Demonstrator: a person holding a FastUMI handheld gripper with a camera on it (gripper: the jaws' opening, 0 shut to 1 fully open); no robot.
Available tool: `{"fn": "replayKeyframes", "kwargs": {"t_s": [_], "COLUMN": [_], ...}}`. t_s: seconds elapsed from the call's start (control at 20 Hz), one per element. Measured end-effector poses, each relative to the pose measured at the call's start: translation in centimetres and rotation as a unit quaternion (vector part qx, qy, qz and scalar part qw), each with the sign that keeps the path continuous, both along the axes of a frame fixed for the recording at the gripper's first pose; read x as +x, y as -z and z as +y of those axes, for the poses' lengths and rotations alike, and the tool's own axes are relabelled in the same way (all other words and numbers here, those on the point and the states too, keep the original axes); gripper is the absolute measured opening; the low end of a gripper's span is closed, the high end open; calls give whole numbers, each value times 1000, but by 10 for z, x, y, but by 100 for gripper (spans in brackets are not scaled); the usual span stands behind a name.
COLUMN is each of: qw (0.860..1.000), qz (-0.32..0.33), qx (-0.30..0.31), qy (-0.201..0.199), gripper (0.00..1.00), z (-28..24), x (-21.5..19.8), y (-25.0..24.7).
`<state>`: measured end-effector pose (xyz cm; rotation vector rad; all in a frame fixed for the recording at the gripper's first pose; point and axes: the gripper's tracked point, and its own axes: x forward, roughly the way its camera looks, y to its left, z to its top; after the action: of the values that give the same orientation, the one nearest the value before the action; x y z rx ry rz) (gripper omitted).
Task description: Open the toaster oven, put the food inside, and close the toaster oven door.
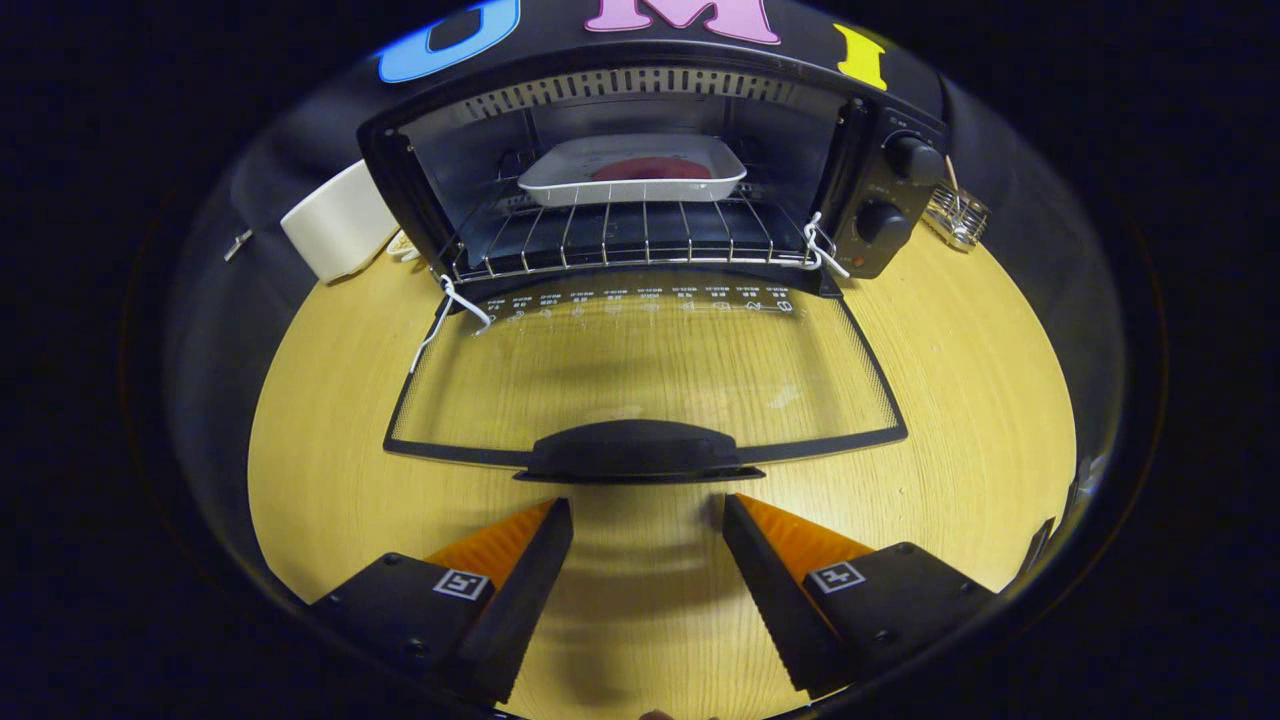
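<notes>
Now, with the tray [632, 172] of food apparently on the far rack inside the toaster oven [640, 180], slide the open, empty fingers [648, 520] under the door handle [634, 452] just ahead and lift squarely to close.

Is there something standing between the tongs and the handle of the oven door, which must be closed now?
Nothing visible does. The tongs are open, and the door handle lies just ahead of their tips with only bare table between. The door is folded down flat, and the tray sits inside on the rack.
</notes>
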<state>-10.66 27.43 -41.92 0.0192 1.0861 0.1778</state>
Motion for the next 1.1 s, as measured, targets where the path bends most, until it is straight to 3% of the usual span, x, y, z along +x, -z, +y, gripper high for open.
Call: {"fn": "replayKeyframes", "kwargs": {"t_s": [0.35,1.1], "qw": [1000,989], "qz": [-13,-142], "qx": [-12,9], "qy": [-1,-36], "gripper": [99,99], "z": [-7,-18], "x": [5,16], "y": [-4,-76]}}
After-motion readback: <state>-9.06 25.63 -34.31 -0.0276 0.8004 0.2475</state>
